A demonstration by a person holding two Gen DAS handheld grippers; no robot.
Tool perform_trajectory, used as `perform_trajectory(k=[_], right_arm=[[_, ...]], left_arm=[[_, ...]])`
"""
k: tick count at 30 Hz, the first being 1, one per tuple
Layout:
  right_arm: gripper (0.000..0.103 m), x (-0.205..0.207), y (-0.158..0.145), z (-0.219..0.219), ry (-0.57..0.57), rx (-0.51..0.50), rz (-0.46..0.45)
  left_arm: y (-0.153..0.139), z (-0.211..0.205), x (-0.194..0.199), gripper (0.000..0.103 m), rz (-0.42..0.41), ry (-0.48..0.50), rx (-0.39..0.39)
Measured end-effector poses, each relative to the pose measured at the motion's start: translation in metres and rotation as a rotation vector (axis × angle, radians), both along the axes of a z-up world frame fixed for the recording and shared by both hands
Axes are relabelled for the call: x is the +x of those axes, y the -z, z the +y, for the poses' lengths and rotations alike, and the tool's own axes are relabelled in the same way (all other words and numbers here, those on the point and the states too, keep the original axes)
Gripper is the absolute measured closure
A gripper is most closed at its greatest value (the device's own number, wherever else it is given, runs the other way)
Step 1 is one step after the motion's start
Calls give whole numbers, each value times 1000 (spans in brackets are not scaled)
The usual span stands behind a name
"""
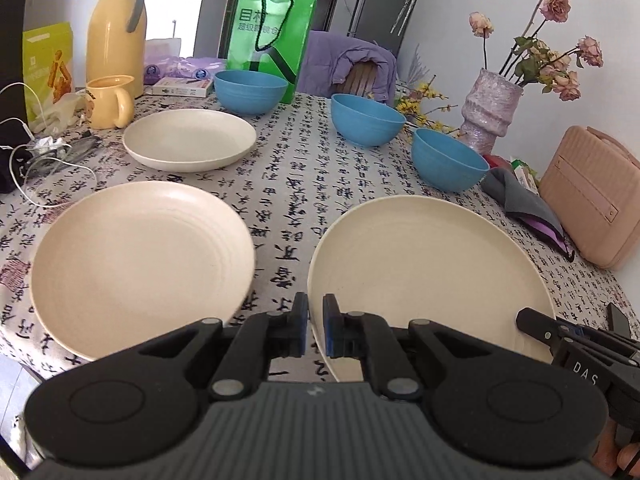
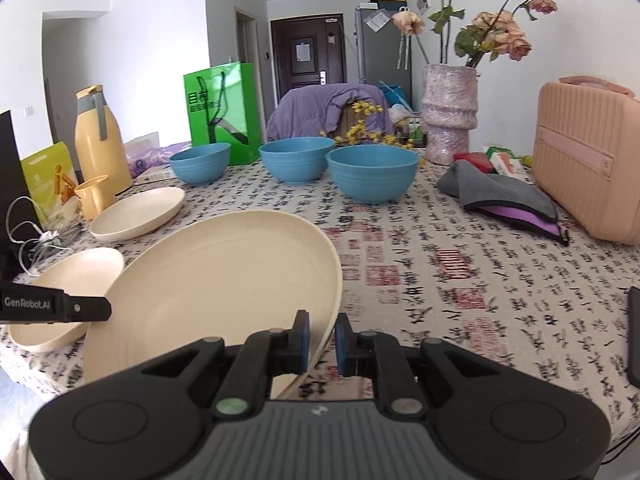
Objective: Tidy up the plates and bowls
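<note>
Three cream plates and three blue bowls are on a calligraphy-print tablecloth. My right gripper (image 2: 322, 340) is shut on the right rim of the nearest cream plate (image 2: 224, 280), which is lifted and tilted; it also shows in the left wrist view (image 1: 428, 276). My left gripper (image 1: 315, 324) is nearly shut and empty, its tips beside that plate's left rim. A second plate (image 1: 140, 256) lies at the near left and a third plate (image 1: 190, 140) farther back. The bowls (image 1: 250, 90), (image 1: 366, 118), (image 1: 448, 158) stand apart along the far side.
A yellow jug (image 1: 116, 28), yellow mug (image 1: 108, 100) and cables (image 1: 44, 160) crowd the left. A green bag (image 1: 272, 36) stands behind. A vase of flowers (image 1: 488, 108), grey cloth (image 1: 524, 200) and pink case (image 1: 592, 196) fill the right side.
</note>
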State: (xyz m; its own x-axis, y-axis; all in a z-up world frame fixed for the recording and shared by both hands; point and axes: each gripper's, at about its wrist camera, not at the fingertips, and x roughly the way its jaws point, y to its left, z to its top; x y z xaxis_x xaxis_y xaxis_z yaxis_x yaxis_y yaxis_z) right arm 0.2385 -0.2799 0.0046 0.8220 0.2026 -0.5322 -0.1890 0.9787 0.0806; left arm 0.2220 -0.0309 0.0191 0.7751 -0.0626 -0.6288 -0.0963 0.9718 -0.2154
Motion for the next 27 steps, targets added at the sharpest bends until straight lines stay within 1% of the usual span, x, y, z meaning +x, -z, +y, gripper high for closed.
perform_trajectory(k=[3,6,8,13,16,20,25,27], right_arm=[[90,1,-2,22,-35,12,-7],[90,4,-3,51,-78,20,-16],[90,9,-3,71,-110,31,-9],[89,18,2,126,-175,55,12],[89,22,7,160,-194,49,18],[88,27,13,193,-204,24,32],[87,29,19,214,-212,-10,44],[87,29,22,220,-209,-32,40]], left_arm=[[-4,24,-6,95,-7,-50,0],[-9,52,-11,95,-23,-90,16],[-12,74,-14,95,-25,-117,14],[-12,126,-14,95,-23,-165,47],[-8,152,-9,95,-11,-179,61],[-1,175,-5,95,10,-156,64],[8,190,-2,95,23,-152,69],[12,194,0,95,31,-144,55]])
